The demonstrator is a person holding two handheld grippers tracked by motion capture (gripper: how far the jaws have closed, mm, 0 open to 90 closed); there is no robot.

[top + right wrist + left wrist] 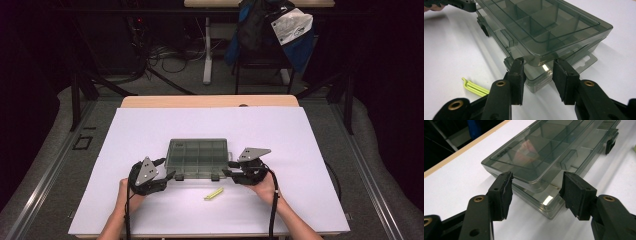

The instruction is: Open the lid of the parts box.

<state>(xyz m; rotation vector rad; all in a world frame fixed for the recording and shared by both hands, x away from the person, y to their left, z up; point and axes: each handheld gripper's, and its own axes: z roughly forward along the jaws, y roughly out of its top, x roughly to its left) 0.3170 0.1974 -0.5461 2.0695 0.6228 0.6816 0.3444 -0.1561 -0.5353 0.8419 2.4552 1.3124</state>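
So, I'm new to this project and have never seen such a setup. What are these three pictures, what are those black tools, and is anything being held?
A person sits at a table and holds a hand tool in each hand: the left gripper and the right gripper, each with two black jaws. The high view looks down from above. The other two pictures come from cameras riding on each gripper, looking along its jaws. On the white tabletop lie a smoky clear compartment box with its lid closed, and a small yellow-green clip in front of it. Each gripper has a near corner of the box between its jaws. Whether the pads already press on it is hard to tell; the box rests on the table.
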